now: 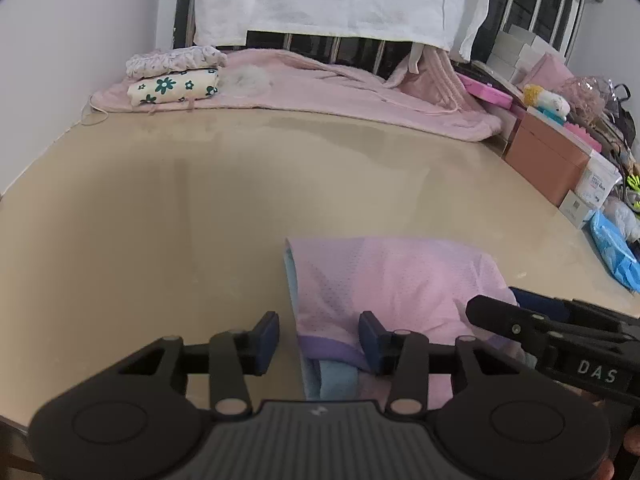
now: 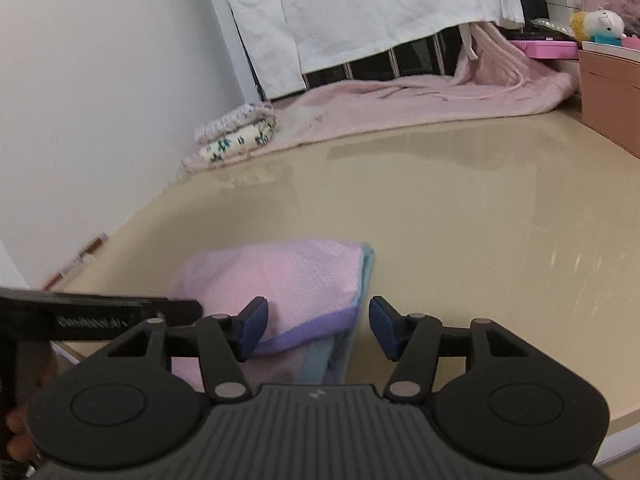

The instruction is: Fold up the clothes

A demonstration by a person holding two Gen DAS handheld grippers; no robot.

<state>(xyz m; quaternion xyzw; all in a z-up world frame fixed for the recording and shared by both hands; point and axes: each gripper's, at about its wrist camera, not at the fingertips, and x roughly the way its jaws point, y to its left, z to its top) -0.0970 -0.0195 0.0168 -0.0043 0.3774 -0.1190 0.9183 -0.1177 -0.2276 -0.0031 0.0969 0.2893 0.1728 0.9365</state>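
Looking along both tools, I see the pink mesh garment with a lilac band and pale blue lining (image 1: 384,280) lying in a compact folded bundle at the near edge of the glossy beige tabletop (image 1: 200,200). It is already doubled over, with 1 rounded fold at its far side.

My left gripper (image 1: 319,340) has its jaws spread apart with nothing between them; its right finger sits over the lilac band while its left finger hangs over bare table. My right gripper (image 2: 318,330) is likewise spread and empty, straddling the garment's blue-edged side. Each tool's black body shows at the edge of the other's view, so the 2 are close together.

This fits either a bundle just finished and let go, or one about to be gripped for another fold; I cannot settle which from here.

For doing it well either way, I judge the mesh to be light and slippery on this slick surface, so I would keep both tools low and level and avoid dragging a finger across the top layer, which could peel it open. Any pinch should take all layers at the lilac band together.

At the far end, 2 folded garments, 1 floral (image 1: 172,88), sit stacked on a pink fleece blanket (image 1: 320,88).
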